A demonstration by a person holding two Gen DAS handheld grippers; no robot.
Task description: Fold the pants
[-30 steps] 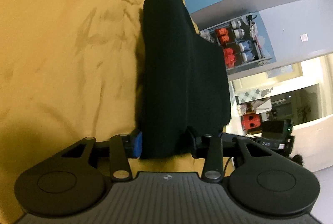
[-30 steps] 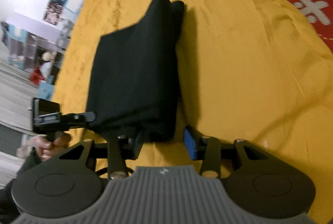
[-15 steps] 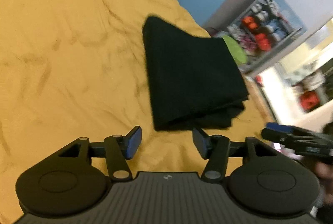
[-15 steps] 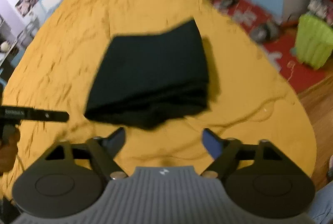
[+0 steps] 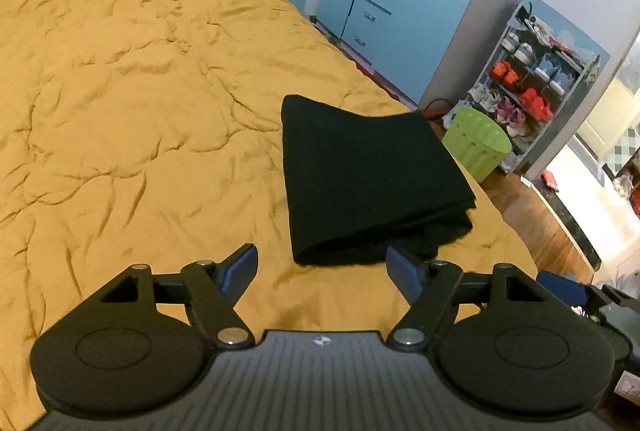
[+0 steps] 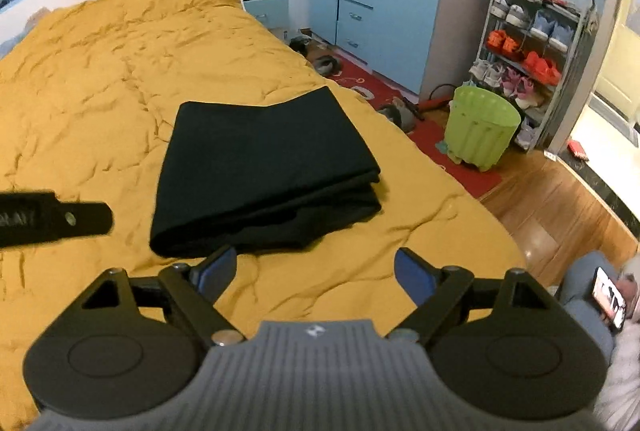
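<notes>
The black pants [image 5: 368, 175] lie folded into a flat rectangle on the yellow bedspread [image 5: 132, 103], near the bed's right edge. They also show in the right wrist view [image 6: 260, 167]. My left gripper [image 5: 322, 271] is open and empty, pulled back just short of the pants' near edge. My right gripper [image 6: 314, 271] is open and empty, also just short of the near edge. The left gripper's body shows at the left of the right wrist view [image 6: 52, 221].
A green basket [image 6: 480, 129] stands on the floor beside the bed, by a shoe rack [image 6: 532, 47]. A red rug [image 6: 424, 135] and blue wardrobe [image 6: 380, 11] lie to the right. The bed edge drops off right of the pants. A seated person [image 6: 592, 303] is at lower right.
Both grippers let go of the pants, opened wide and pulled back and up. The pants went from held up to lying flat on the bedspread.
</notes>
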